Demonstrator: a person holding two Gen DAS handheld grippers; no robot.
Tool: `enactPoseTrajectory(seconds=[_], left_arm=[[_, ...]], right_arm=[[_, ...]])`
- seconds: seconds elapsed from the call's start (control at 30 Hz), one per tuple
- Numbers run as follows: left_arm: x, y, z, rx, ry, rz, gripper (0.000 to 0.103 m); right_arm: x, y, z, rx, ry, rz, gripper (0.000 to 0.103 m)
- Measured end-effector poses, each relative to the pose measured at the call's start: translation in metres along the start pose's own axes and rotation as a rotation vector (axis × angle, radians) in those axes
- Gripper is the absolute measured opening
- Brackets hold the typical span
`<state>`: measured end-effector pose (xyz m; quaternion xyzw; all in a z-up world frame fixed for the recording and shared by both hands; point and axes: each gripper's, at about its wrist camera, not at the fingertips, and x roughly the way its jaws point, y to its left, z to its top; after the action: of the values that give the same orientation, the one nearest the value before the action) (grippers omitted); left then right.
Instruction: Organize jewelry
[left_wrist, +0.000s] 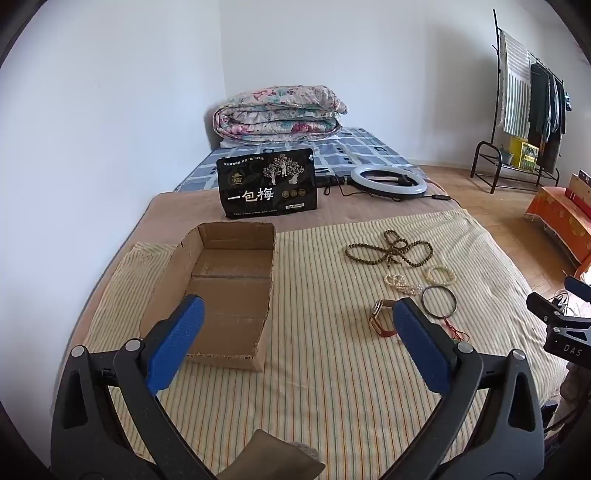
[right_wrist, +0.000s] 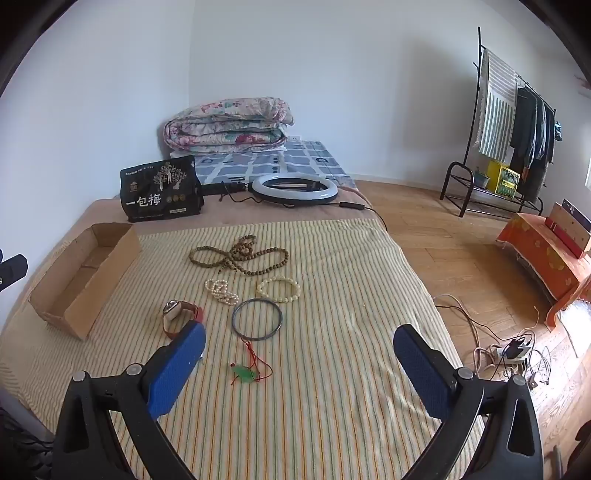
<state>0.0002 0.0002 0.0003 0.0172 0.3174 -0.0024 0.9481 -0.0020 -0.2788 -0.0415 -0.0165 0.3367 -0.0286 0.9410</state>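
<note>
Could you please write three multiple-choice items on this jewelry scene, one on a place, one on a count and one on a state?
1. Where does the cardboard box lie relative to the jewelry, seen from the right wrist?
A. left of it
B. right of it
C. on top of it

2. How many pale bead bracelets lie on the striped cloth?
A. none
B. two
C. five

3. What is in the box now?
A. the watch
B. the dark bangle
C. nothing

Answers:
1 A, the box sits at the cloth's left edge.
2 B, the small pearl bracelet and the cream bead bracelet.
3 C, its bare floor shows in the left wrist view, while the watch and dark bangle lie on the cloth.
</note>
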Motion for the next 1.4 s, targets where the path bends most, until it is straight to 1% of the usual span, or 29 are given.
enactPoseTrajectory(seconds=[0.13,0.17,0.37,0.4,0.67,1.4], left_arm=[[0.0014,-0.0004,0.0002,0.001,0.005,-0.001,0.103],[0.0014,-0.0004,0.0003,0.000,0.002,0.000,0.103],[-0.0021,0.0021,-0.0055,-0.010,-0.027,0.009,0.103],[-0.0016,0.0041,-0.0014,-0.019,-0.020,0.011,0.103],[-0.0048,0.0039,0.0007,-0.023,-0.024,0.010,0.103],[-0.0045,0.0049,0.0008,-0.024,-0.025,0.010,0.103]], right_arm=[[0.0020,-0.0026,-0.0021,-0.008,0.002,0.008,0.103],[0.0025,0.0016,-0.0013,-0.018,0.017,-0.005,0.103],[0.0048,0.0009,-0.0031,-0.012,-0.001,-0.016,0.103],[0.0047,0.0007,-0.0030,-0.011,-0.002,-0.016,0.103],[0.0037,0.0026,-0.0009,-0.016,0.004,-0.015,0.103],[0.0054,0.0044,-0.0015,-0.011,0.011,-0.005,0.103]])
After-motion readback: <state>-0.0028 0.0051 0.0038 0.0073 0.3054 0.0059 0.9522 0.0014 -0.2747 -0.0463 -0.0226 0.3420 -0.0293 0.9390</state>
